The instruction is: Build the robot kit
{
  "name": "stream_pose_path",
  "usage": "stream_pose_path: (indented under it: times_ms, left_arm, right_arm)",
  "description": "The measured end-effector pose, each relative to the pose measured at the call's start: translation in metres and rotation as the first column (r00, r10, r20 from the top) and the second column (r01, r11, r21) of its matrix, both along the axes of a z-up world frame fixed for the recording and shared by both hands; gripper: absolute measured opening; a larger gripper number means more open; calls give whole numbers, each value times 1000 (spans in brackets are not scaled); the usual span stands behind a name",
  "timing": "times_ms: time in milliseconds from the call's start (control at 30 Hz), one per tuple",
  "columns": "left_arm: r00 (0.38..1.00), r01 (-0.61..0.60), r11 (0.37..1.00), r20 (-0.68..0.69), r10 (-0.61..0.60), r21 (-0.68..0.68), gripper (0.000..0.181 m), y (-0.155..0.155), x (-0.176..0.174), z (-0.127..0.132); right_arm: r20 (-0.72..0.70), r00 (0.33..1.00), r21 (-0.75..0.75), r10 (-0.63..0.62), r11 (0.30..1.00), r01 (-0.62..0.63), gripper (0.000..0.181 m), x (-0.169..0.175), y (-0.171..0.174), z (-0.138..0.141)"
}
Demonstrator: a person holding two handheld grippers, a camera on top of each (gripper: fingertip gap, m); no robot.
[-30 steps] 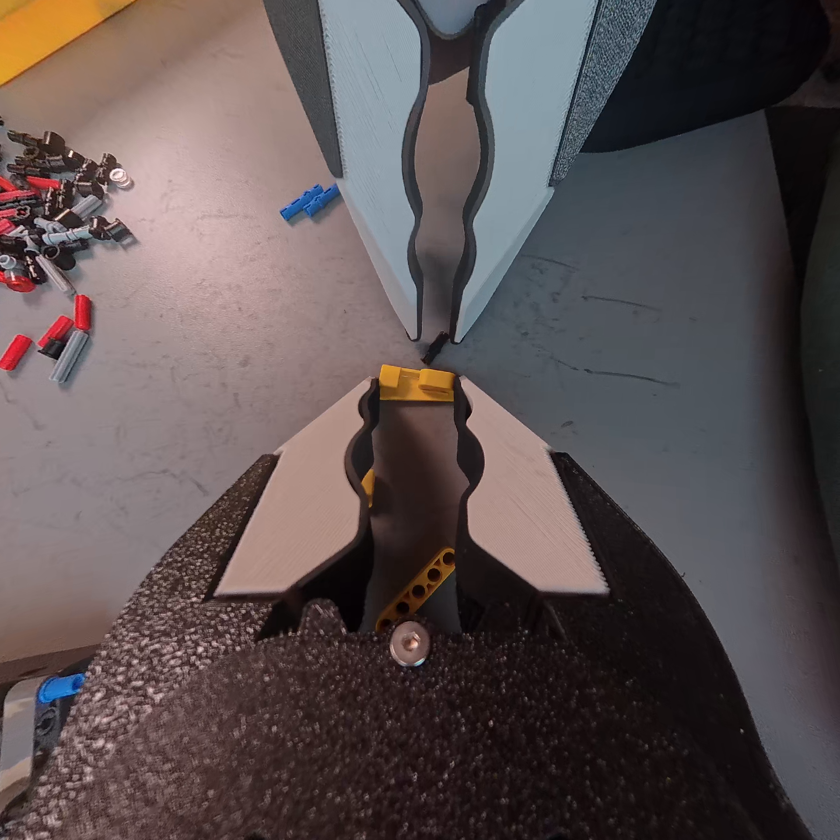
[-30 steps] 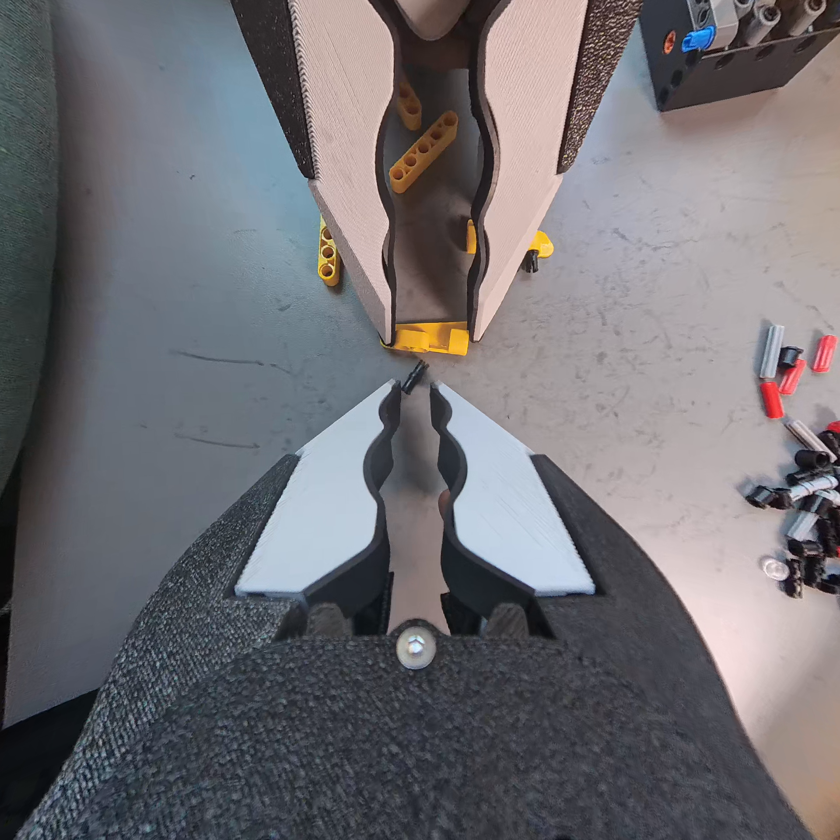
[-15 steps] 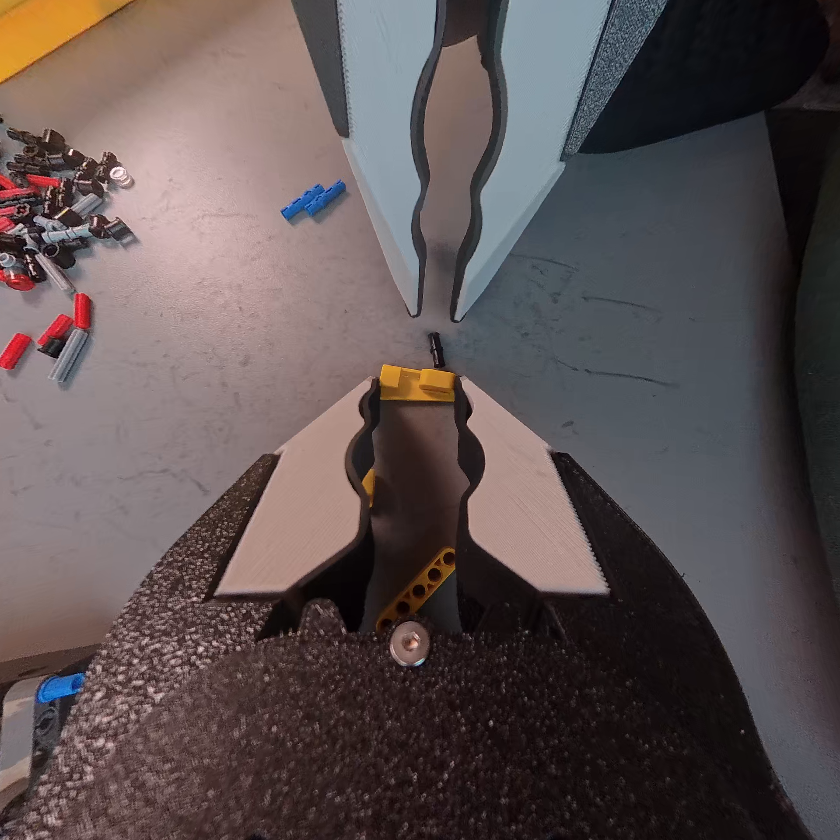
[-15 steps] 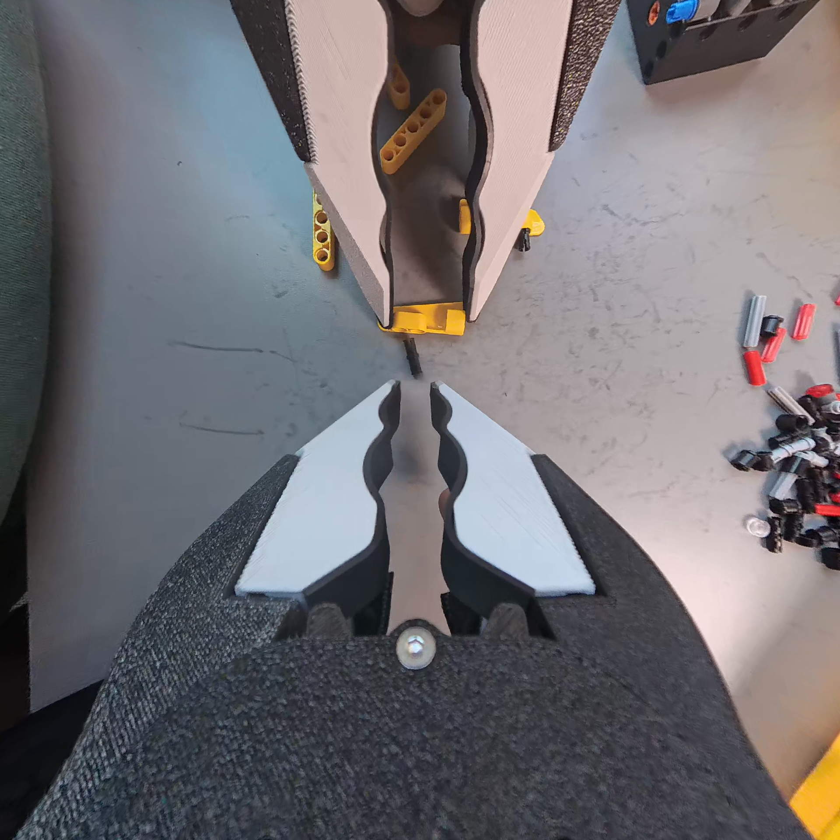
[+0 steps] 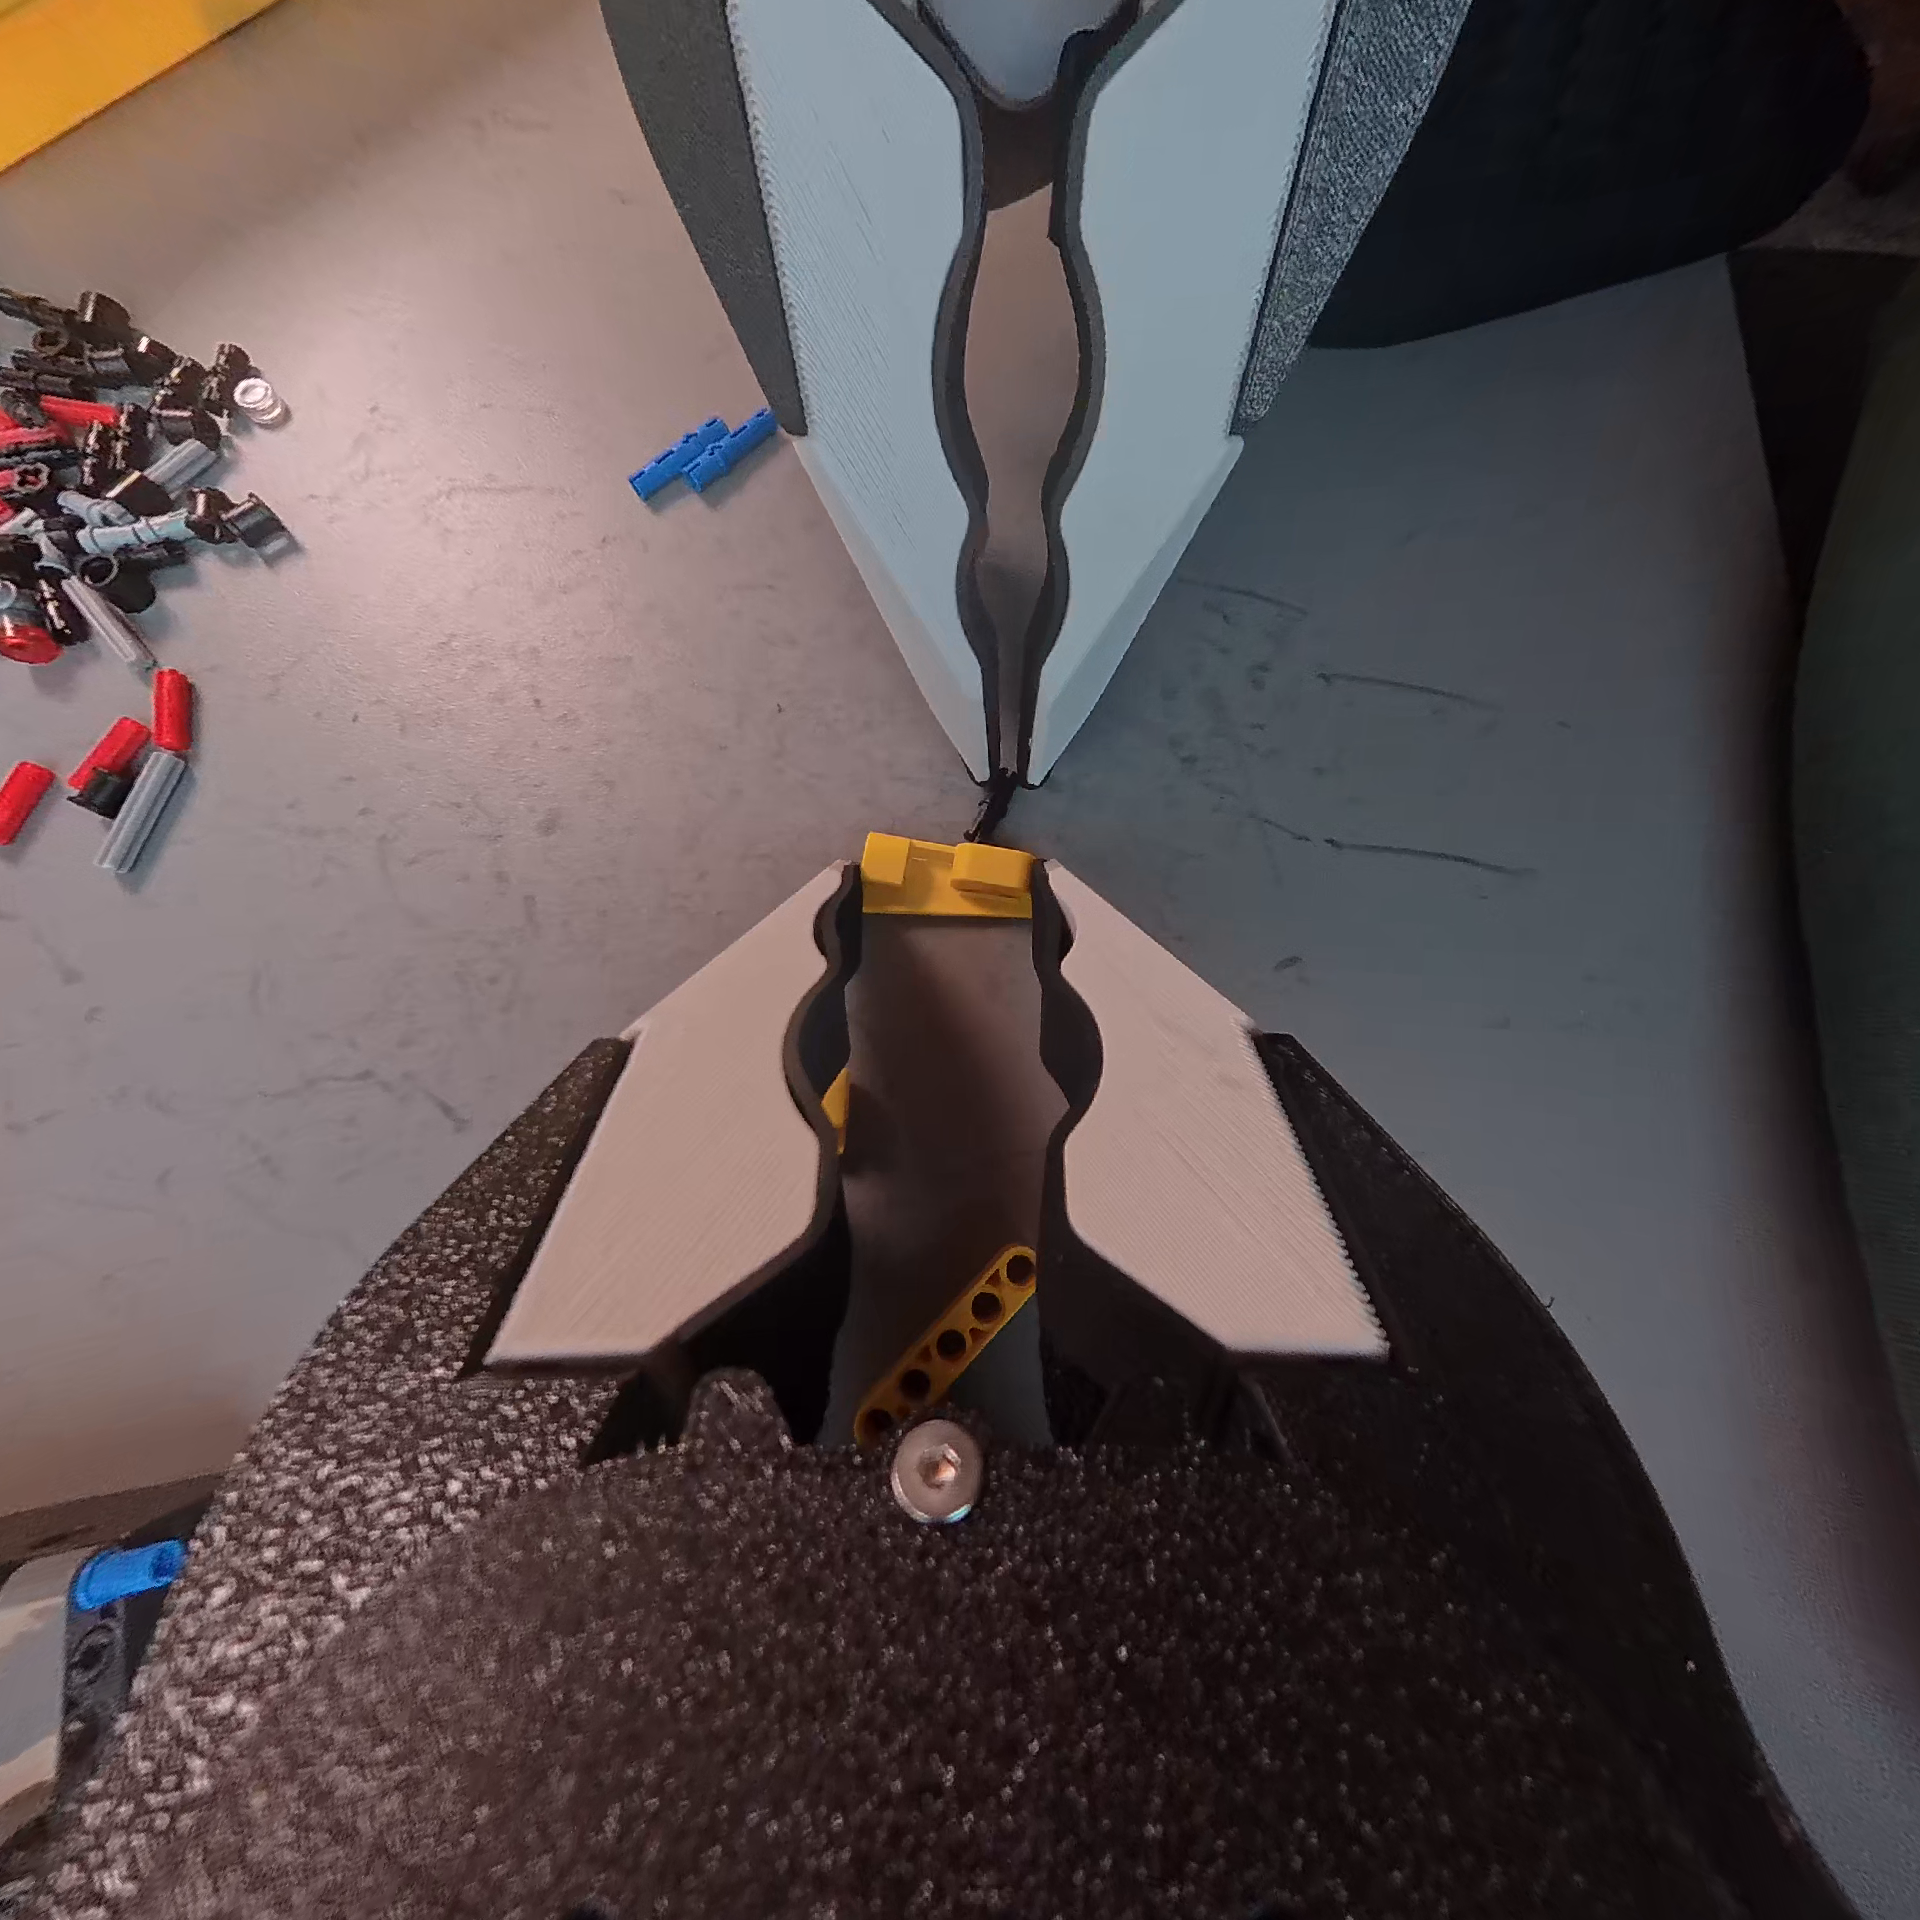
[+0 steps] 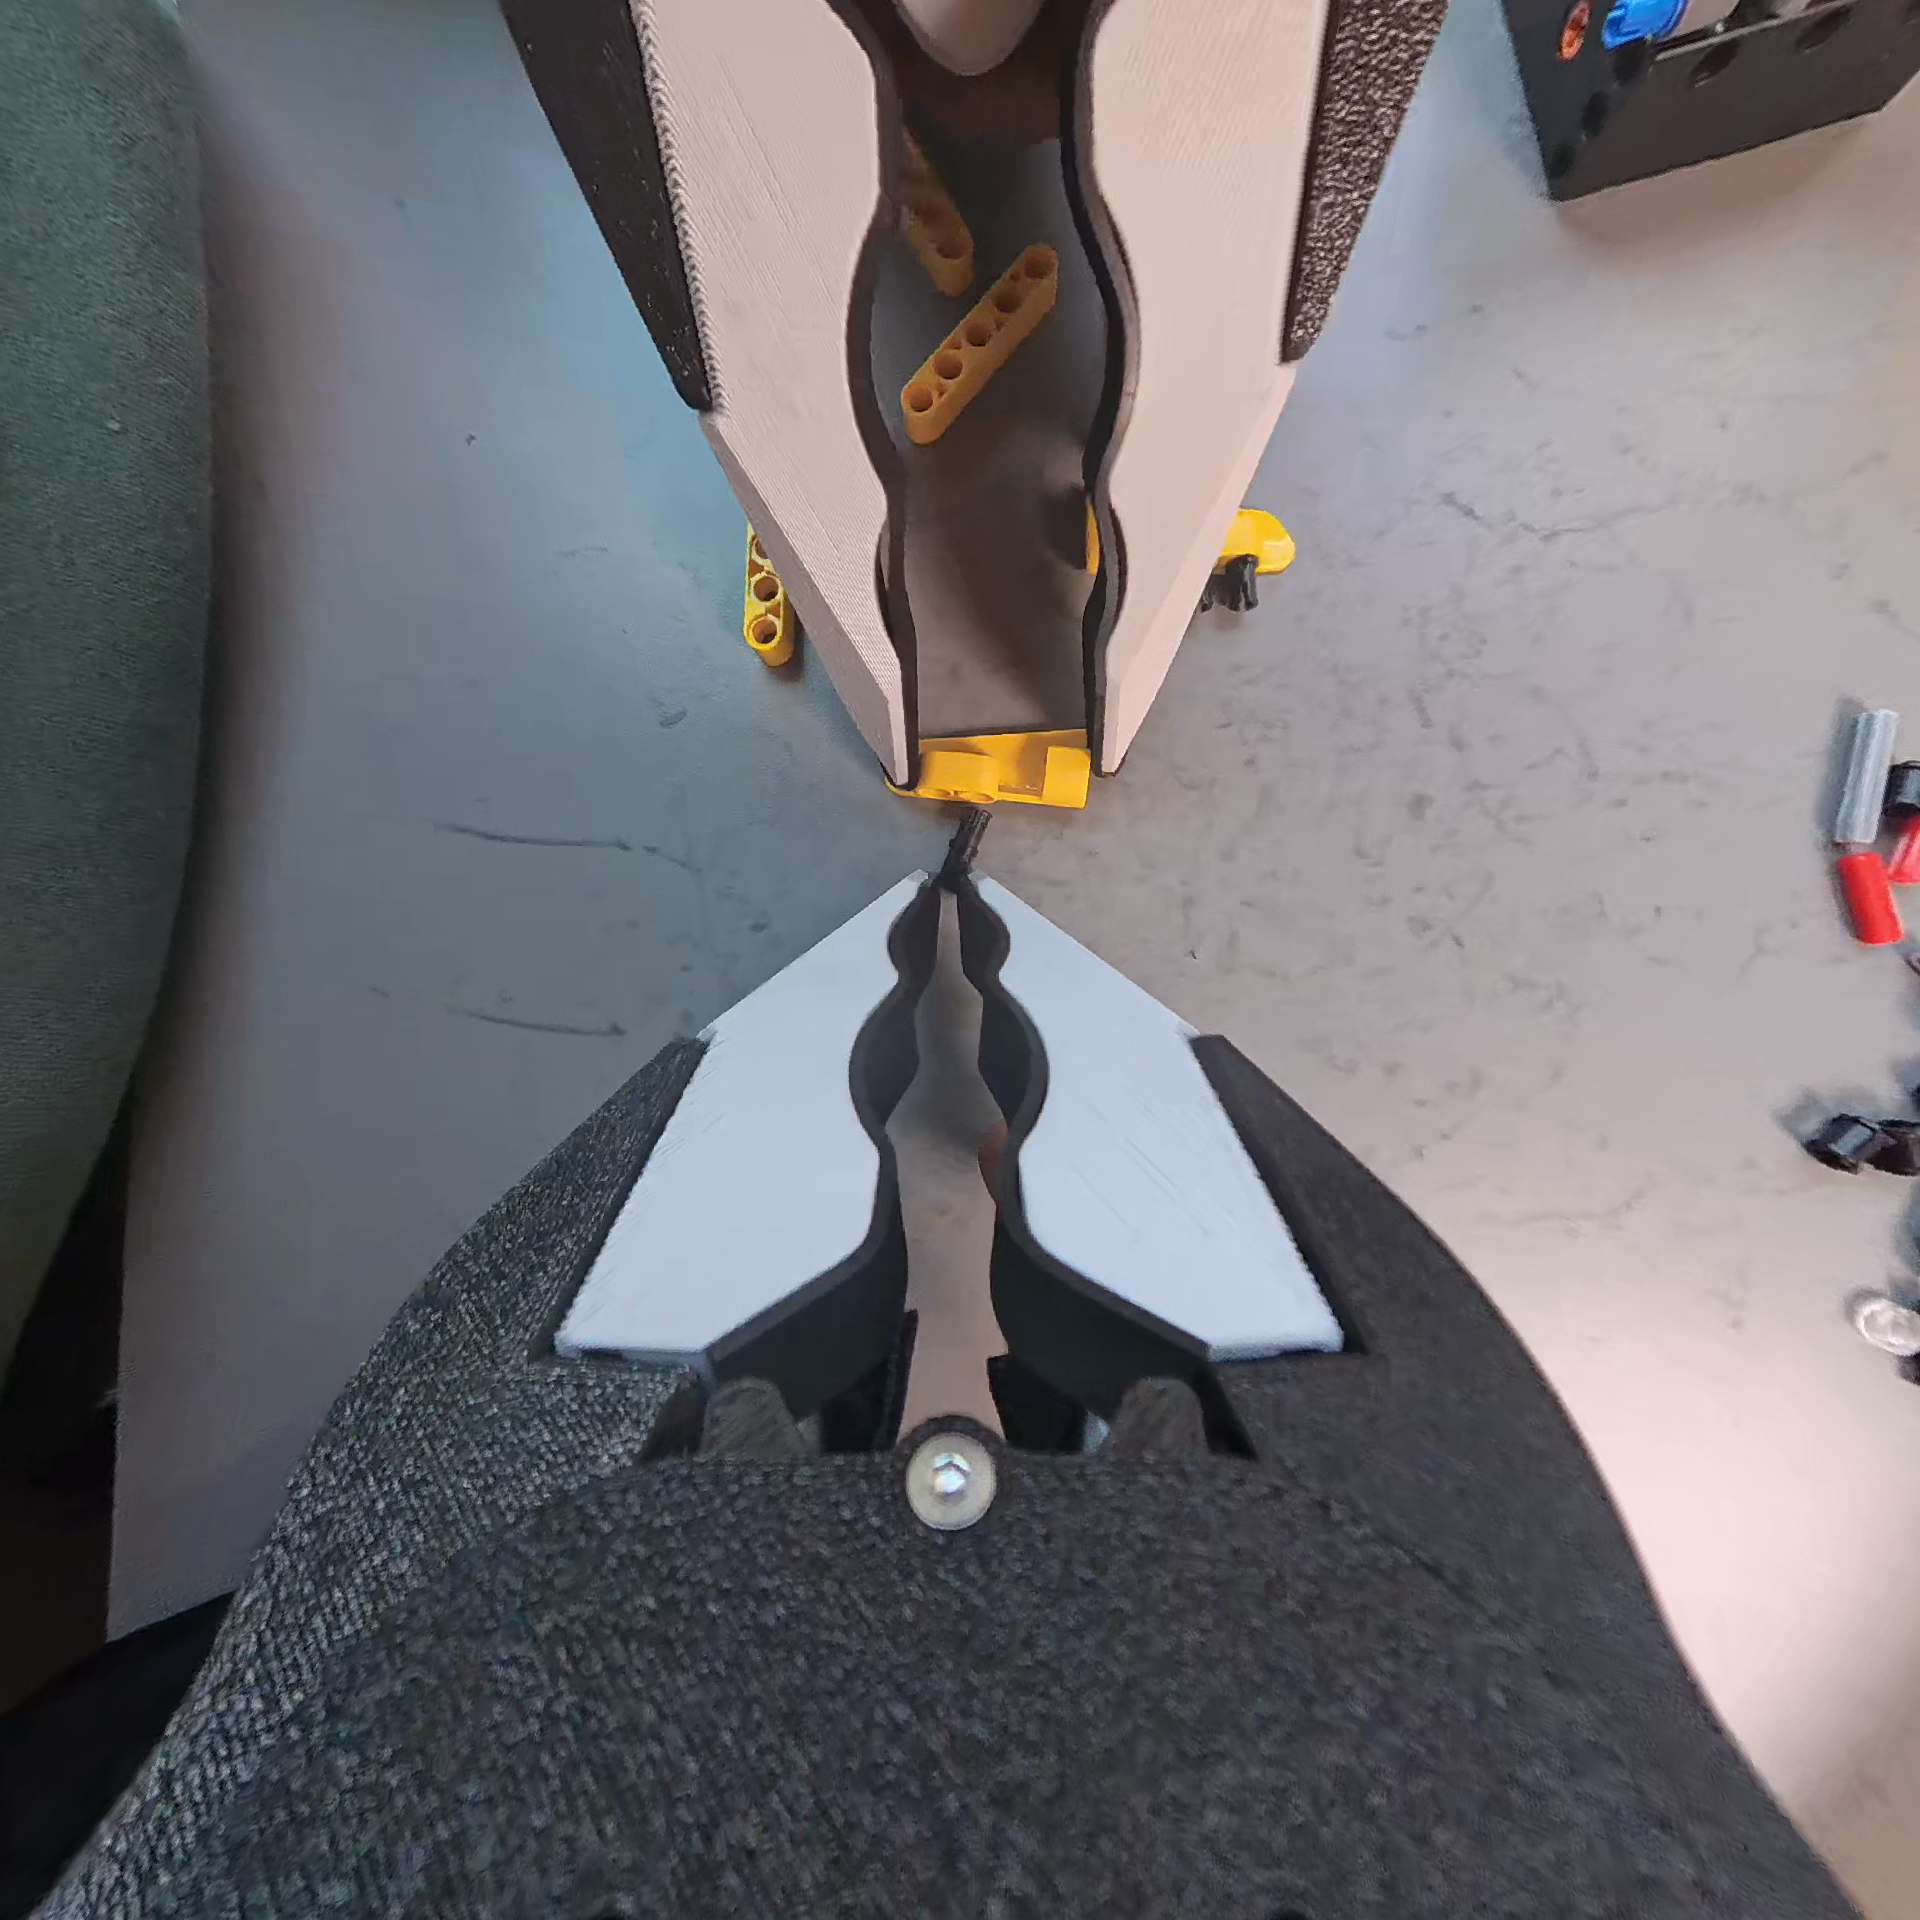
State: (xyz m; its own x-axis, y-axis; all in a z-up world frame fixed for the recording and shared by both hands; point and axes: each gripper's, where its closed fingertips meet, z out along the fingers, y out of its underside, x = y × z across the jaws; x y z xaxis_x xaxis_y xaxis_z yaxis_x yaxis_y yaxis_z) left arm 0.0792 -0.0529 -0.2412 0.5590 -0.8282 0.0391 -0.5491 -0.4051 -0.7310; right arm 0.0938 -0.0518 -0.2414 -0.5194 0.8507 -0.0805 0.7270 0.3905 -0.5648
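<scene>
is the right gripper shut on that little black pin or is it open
Shut on it. In the right wrist view the right gripper has its fingers pinched on the black pin, which juts toward the yellow piece held by the left gripper.

The matt grey tabletop (image 5: 1455, 623) is scuffed and scratched, with loose glossy plastic pins in red, black and grey (image 5: 94, 520) at ten o'clock. The pale grey, finely ridged printed-plastic left gripper (image 5: 948, 883) clamps a smooth yellow plastic brick piece (image 5: 945, 883). The light-blue ridged plastic right gripper (image 6: 951, 883), in its speckled foam-like housing, pinches a small black plastic pin (image 6: 966, 836).
</scene>
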Motion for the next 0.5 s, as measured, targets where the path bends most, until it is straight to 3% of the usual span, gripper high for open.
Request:
stream_pose_path:
  times_ms: [500]
  left_arm:
    - [1000, -8, 1000, 20, 8, -28, 31, 1, -1, 0]
  right_arm:
    - [8, 995, 10, 102, 995, -102, 3, -1, -1, 0]
